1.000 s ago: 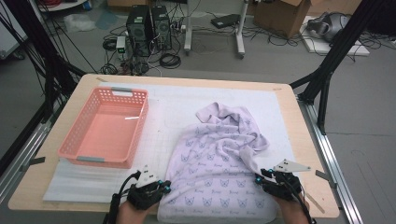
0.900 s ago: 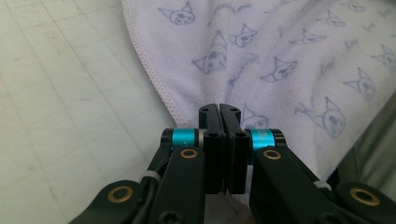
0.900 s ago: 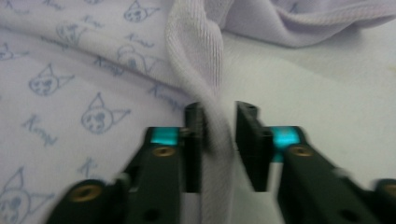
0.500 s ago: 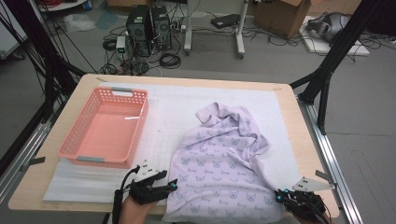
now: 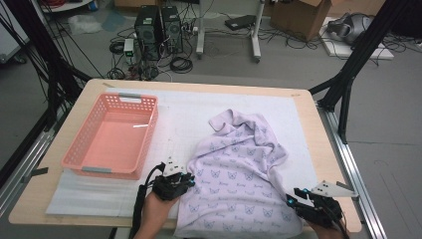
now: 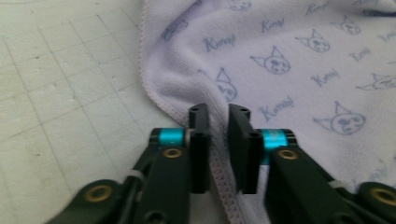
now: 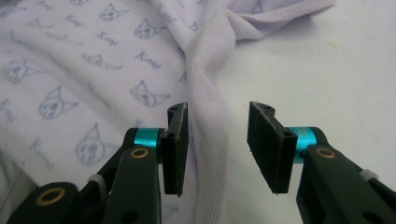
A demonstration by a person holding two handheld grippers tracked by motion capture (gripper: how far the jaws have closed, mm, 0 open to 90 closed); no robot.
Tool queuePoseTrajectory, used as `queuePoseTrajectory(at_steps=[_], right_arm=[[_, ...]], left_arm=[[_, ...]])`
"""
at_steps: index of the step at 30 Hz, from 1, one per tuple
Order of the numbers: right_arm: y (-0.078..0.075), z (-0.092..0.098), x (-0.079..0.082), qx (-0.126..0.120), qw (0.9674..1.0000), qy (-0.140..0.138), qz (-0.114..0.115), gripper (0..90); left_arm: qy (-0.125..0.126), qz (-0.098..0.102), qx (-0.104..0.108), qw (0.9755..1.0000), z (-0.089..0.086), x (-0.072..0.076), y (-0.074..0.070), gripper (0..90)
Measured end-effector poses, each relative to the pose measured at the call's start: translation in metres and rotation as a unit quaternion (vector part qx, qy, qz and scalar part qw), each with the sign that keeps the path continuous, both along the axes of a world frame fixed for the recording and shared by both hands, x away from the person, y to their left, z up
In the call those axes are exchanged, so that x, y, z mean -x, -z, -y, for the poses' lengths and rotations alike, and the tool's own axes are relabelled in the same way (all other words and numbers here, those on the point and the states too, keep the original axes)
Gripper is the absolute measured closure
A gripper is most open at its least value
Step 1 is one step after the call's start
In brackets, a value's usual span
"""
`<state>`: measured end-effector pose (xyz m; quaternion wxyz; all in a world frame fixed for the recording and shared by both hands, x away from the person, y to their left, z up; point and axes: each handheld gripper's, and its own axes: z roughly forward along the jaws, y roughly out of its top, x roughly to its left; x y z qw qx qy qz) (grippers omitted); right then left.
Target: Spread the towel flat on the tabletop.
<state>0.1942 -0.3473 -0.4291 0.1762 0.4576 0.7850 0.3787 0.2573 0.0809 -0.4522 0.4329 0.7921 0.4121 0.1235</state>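
A lilac cloth (image 5: 239, 169) printed with small blue cat faces lies partly spread on the near half of the table, its far end bunched. My left gripper (image 5: 186, 180) is at the cloth's near left edge. In the left gripper view its jaws (image 6: 218, 112) have just been closing and now pinch the stitched hem (image 6: 217, 168). My right gripper (image 5: 293, 196) is at the cloth's near right corner. In the right gripper view its jaws (image 7: 218, 109) have just been opening. They stand apart with a ribbed fold (image 7: 208, 135) of the cloth loose between them.
A pink plastic basket (image 5: 149, 134) stands on the left of the table with nothing in it. A white gridded mat (image 5: 189, 114) covers most of the wooden table (image 5: 323, 149). Black frame legs, cables and computer cases stand on the floor beyond.
The left gripper has moved forward and right onto the cloth's left hem. The right gripper drew the near right corner outward, flattening that side, and has let it go.
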Motion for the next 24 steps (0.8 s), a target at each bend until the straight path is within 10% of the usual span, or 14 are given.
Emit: queuePoseTrajectory(at_steps=[14, 24], right_arm=[[-0.003, -0.036, -0.033, -0.057, 0.9981, -0.016, 0.018, 51.6], [0.013, -0.042, -0.042, 0.018, 0.9992, -0.017, -0.031, 73.2]], left_arm=[[0.022, 0.007, -0.013, 0.9996, -0.045, 0.058, -0.004, 84.9], [0.029, 0.005, 0.012, 0.9995, -0.042, 0.053, -0.002, 79.2]])
